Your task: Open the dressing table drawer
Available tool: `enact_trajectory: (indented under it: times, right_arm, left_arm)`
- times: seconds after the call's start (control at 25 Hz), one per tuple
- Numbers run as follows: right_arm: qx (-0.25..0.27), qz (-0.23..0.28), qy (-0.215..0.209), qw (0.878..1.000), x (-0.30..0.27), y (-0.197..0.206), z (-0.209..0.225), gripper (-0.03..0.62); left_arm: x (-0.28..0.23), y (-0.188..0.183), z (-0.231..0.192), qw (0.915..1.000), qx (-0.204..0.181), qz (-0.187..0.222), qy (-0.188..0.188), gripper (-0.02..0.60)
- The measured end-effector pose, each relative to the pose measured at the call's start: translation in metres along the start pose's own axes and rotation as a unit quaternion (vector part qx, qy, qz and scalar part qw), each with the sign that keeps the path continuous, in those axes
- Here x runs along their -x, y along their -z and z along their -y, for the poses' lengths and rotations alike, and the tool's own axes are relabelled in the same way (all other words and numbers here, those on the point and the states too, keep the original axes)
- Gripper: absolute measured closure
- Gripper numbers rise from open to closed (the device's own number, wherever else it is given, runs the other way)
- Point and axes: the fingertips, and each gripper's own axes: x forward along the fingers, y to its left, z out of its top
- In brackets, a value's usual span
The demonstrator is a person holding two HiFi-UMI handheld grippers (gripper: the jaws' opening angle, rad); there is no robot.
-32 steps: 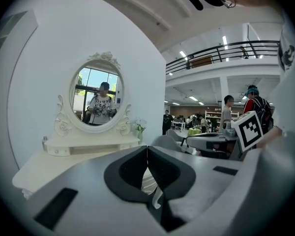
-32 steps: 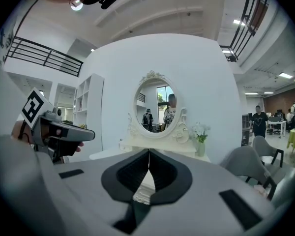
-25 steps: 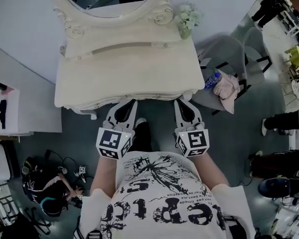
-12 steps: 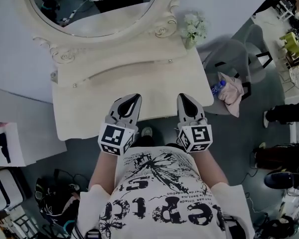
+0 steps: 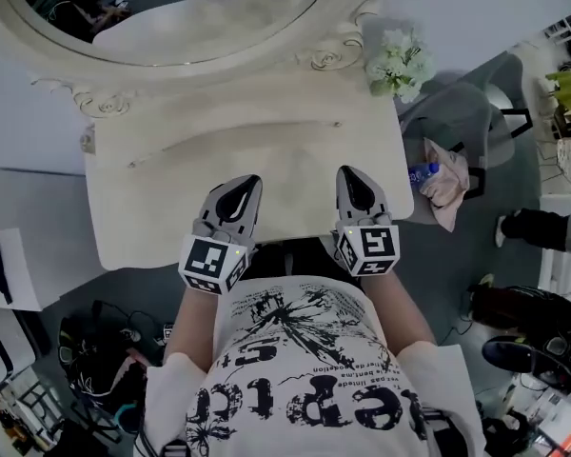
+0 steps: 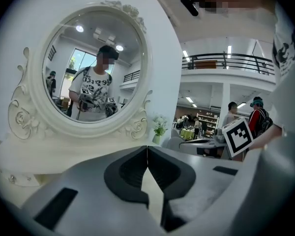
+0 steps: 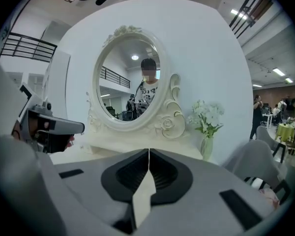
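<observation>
Hovering by one dressing table (image 5: 171, 198), left gripper (image 5: 251, 183), right gripper (image 5: 348, 173), both jaws closed, empty, one mirror (image 5: 209, 17)

A cream dressing table (image 5: 162, 193) is seen from above, standing on a grey floor (image 5: 124, 284). A carved oval mirror (image 5: 162, 12) is mounted along its back. A little vase (image 5: 398, 63) of white flowers is parked at the back right corner, just beside it.
</observation>
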Motion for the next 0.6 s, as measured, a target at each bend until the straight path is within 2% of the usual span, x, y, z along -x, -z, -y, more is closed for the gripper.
enact_trajectory:
  times: [0.28,0.48,0.6]
  right_arm:
    - [0.018,-0.051,-0.037,0.998,-0.068,0.044,0.038,0.574]
    - [0.007,-0.114,-0.040,0.993,-0.109,0.092,0.065,0.566]
    - [0.016,-0.136,-0.042,0.990,-0.131,0.108,0.073,0.482]
  left_arm:
    - [-0.026,0.011,-0.025,0.9978,0.023,0.002,-0.063,0.561]
    - [-0.041,0.033,-0.028,0.9957,0.037,-0.023,-0.082,0.562]
    - [-0.047,0.042,-0.032,0.9944,0.040,-0.035,-0.091,0.561]
